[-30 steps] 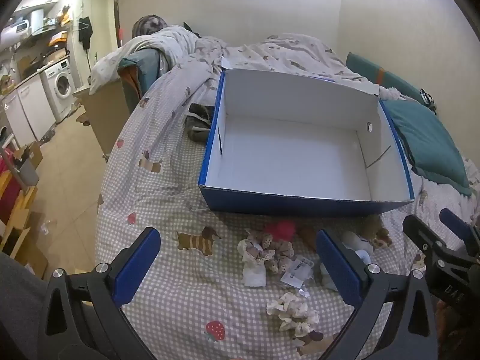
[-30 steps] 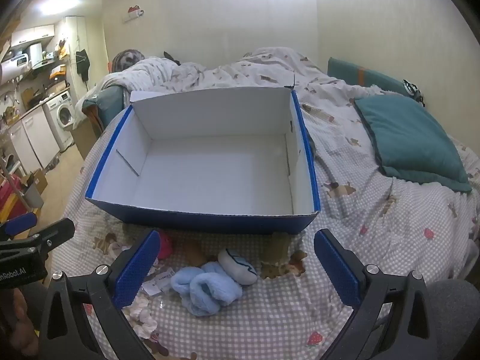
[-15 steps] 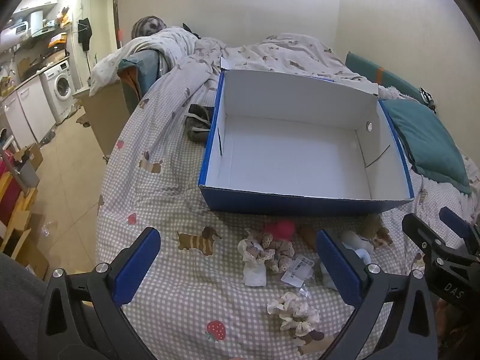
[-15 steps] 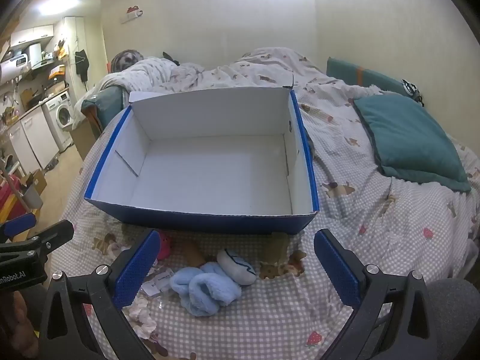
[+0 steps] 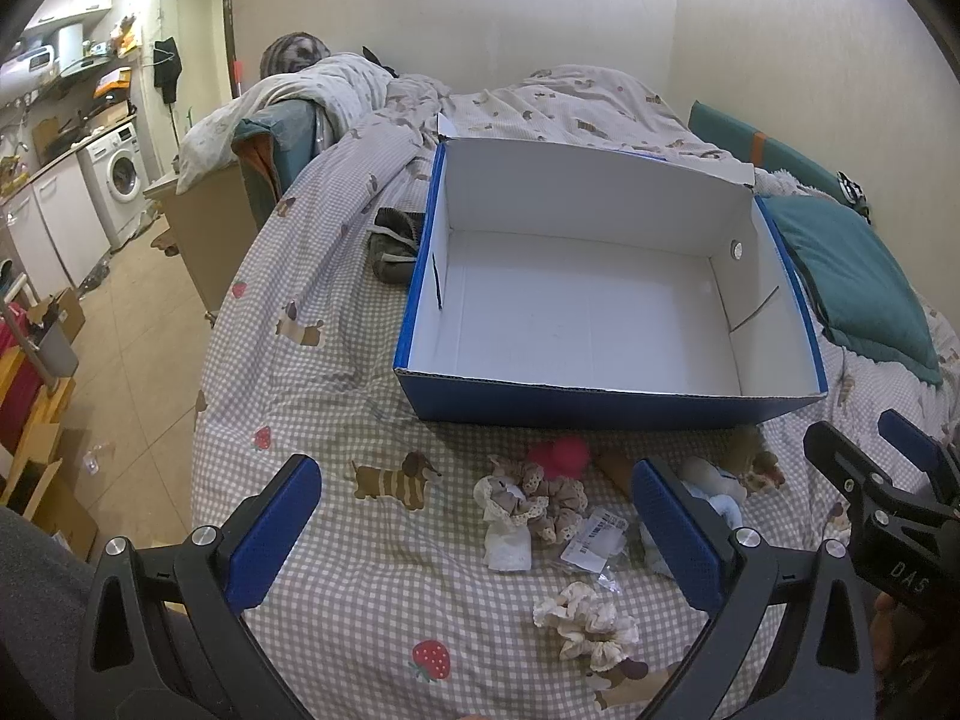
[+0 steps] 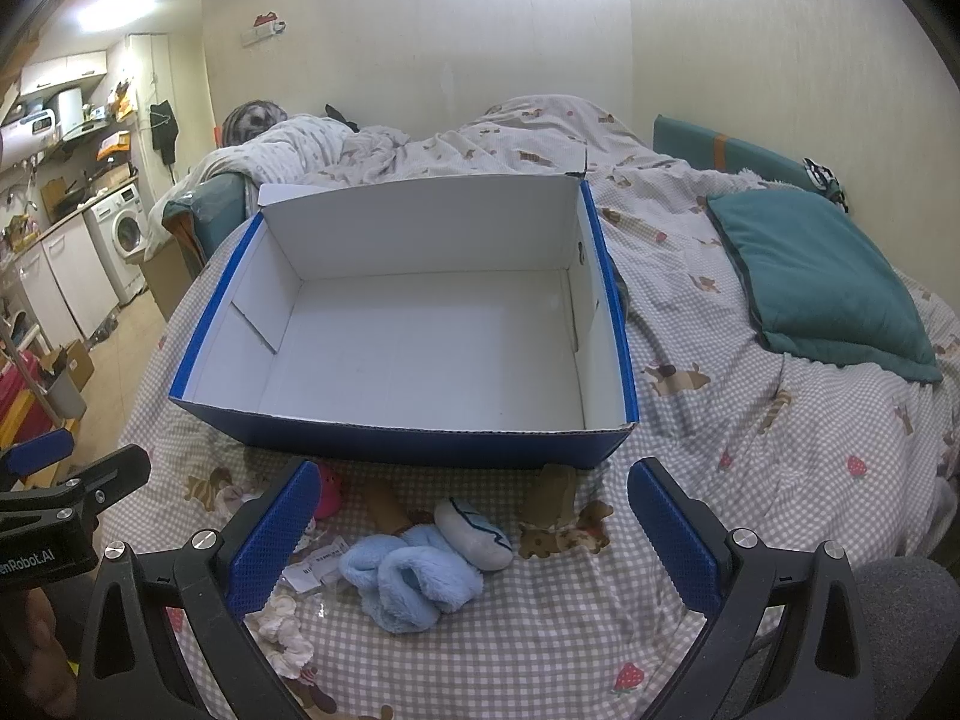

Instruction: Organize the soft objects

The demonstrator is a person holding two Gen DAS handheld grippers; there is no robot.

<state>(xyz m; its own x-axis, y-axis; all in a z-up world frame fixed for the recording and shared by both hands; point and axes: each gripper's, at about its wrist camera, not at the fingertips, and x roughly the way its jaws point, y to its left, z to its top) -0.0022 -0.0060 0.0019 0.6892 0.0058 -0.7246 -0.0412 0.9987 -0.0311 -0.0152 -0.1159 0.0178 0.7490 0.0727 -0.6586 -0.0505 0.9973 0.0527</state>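
I am holding both the left gripper (image 5: 477, 531) and right gripper (image 6: 468, 531) spread wide, gripping nothing — soft toys, including the blue plush (image 6: 411, 582), are lying on the bedspread (image 6: 750, 420) just before the box (image 6: 420, 441).

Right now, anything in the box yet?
No, the box shows only its bare white floor; the blue sock lies on the bed in front of it.

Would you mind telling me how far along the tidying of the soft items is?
Nothing looks done: the blue cardboard box holds nothing. Nothing is in hand; the left gripper and right gripper are open. The fluffy light-blue socks, lace scrunchies and pink pompom lie on the checked bedspread.
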